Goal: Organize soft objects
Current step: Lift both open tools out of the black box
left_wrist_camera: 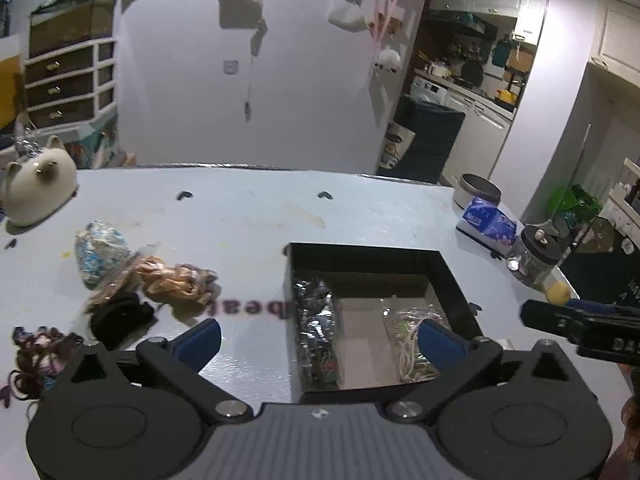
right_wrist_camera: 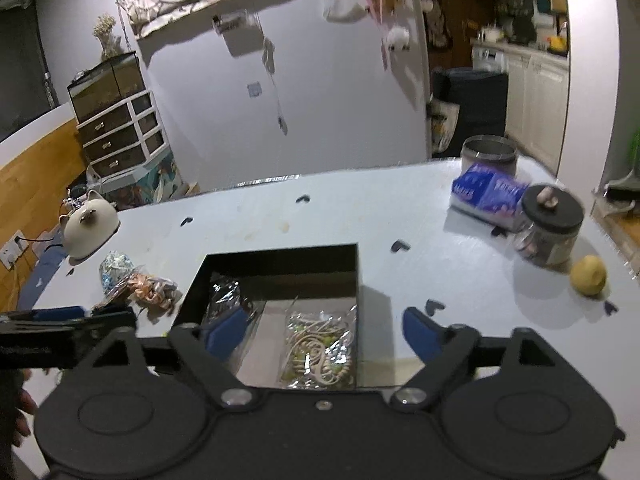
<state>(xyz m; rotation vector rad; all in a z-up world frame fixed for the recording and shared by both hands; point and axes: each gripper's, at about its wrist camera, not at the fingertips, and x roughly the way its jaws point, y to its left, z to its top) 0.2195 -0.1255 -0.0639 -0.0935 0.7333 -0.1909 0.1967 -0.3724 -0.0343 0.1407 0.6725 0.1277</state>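
A black open box stands on the white table and holds a dark shiny bag and a clear bag of pale cords. Left of the box lie a blue-white bag, an orange-brown bag, a black soft item and a dark tangled bundle. My left gripper is open and empty over the box's near left edge. My right gripper is open and empty over the box.
A cream cat-shaped pot stands at the far left. At the right are a metal tin, a blue tissue pack, a black-lidded jar and a yellow fruit. The table edge is at the back.
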